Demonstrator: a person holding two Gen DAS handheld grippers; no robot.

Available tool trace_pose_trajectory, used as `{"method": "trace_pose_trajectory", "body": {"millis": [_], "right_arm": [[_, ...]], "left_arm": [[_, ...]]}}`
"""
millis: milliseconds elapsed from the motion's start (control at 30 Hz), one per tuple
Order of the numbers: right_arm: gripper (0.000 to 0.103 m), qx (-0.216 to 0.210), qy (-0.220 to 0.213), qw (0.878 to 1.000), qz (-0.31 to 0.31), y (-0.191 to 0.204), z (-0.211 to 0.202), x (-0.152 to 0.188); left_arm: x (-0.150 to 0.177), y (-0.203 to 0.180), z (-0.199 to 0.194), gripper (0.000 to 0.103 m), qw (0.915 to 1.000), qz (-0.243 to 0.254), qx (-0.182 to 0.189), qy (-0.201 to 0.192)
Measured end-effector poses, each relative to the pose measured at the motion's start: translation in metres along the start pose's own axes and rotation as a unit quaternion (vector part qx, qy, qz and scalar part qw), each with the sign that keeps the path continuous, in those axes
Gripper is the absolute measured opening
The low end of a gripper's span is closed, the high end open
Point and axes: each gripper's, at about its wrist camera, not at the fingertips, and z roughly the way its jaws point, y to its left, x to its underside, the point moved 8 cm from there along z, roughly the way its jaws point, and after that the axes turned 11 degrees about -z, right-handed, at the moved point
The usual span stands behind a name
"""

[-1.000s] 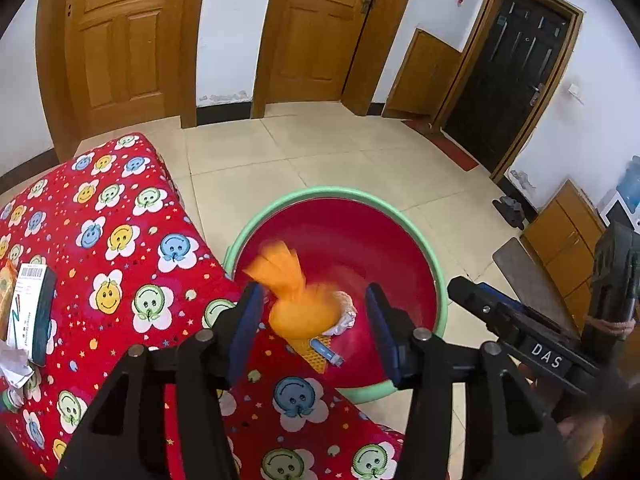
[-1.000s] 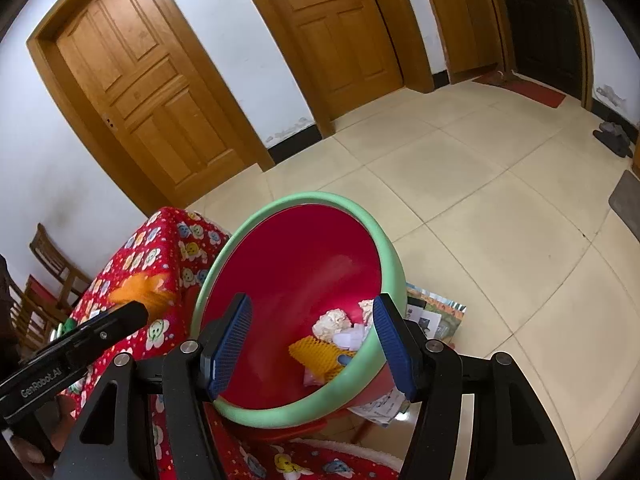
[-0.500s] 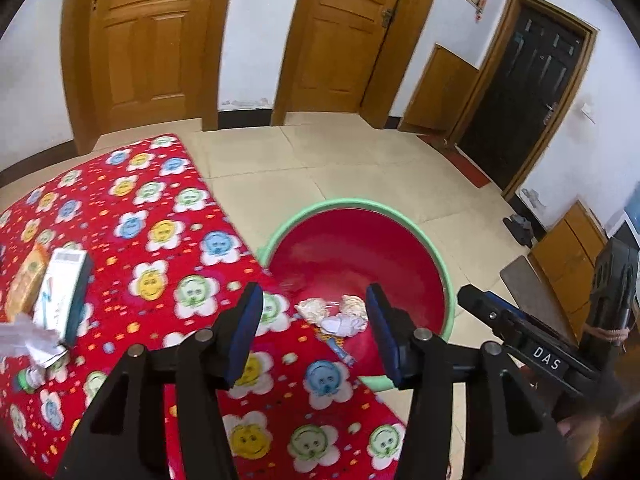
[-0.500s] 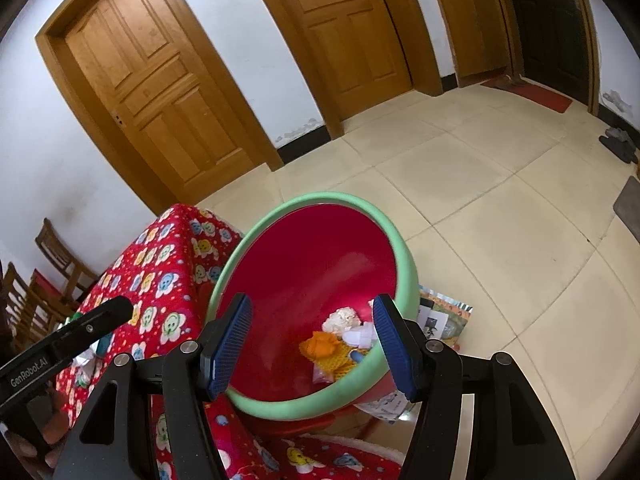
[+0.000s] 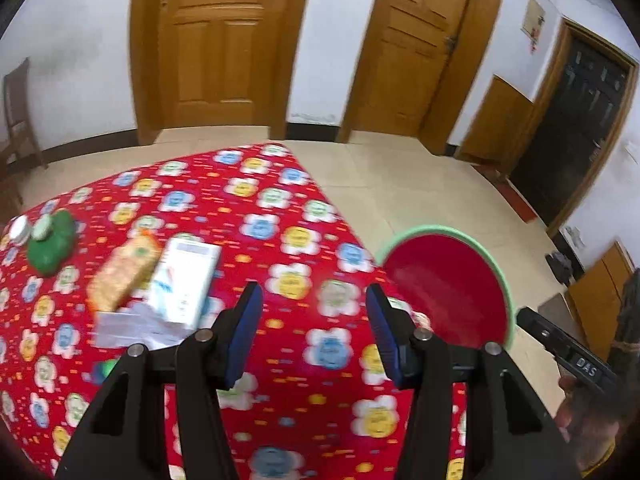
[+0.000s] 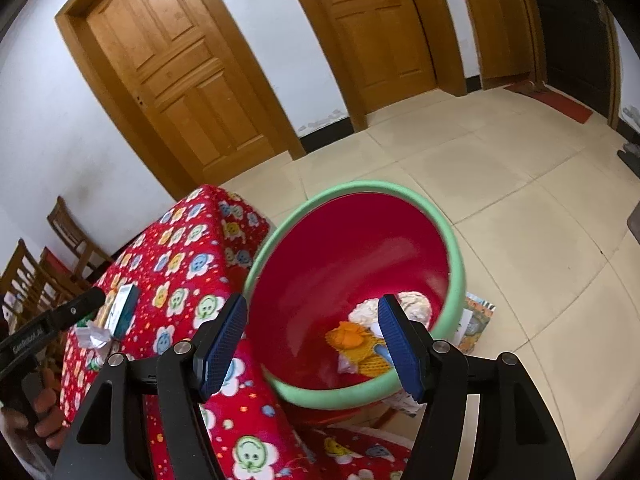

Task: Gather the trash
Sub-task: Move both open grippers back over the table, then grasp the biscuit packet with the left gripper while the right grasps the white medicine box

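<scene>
Left gripper (image 5: 314, 330) hovering half-open and empty over the table (image 5: 288, 208) — white box (image 5: 184, 282) lying up-left of its fingers, long axis running away; right gripper (image 6: 312, 344) opening, empty, facing the basin (image 6: 354, 394) beside the table.

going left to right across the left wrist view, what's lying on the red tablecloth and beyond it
white lids → green object → orange packet → white box → left gripper, jaws open and empty → red basin past the table edge → right gripper's finger.
</scene>
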Motion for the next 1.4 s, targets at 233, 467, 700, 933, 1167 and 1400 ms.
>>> {"method": "trace_pose_trajectory", "body": {"millis": [233,467,700,933,1167,1400], "right_arm": [[0.069,-0.012,0.008,1.000,-0.014,0.029,0.009,-0.006],[0.070,-0.028,0.018,0.999,-0.039,0.065,0.019,-0.014],[0.070,-0.037,0.030,0.997,-0.061,0.097,0.034,-0.015],[0.070,-0.041,0.049,0.995,-0.076,0.121,0.050,-0.010],[0.070,-0.036,0.065,0.993,-0.087,0.128,0.061,-0.007],[0.070,-0.039,0.071,0.992,-0.096,0.136,0.066,-0.004]], "left_arm": [[-0.027,0.062,-0.010,0.053,0.9979,-0.026,-0.053,-0.027],[-0.045,0.121,0.000,0.053,0.9939,-0.049,-0.096,-0.022],[-0.045,0.157,0.028,0.053,0.9920,-0.042,-0.119,0.006],[-0.036,0.167,0.059,0.054,0.9927,-0.012,-0.109,0.050],[-0.035,0.168,0.072,0.060,0.9946,-0.018,-0.085,0.057],[-0.028,0.173,0.079,0.060,0.9932,-0.015,-0.101,0.057]]}}
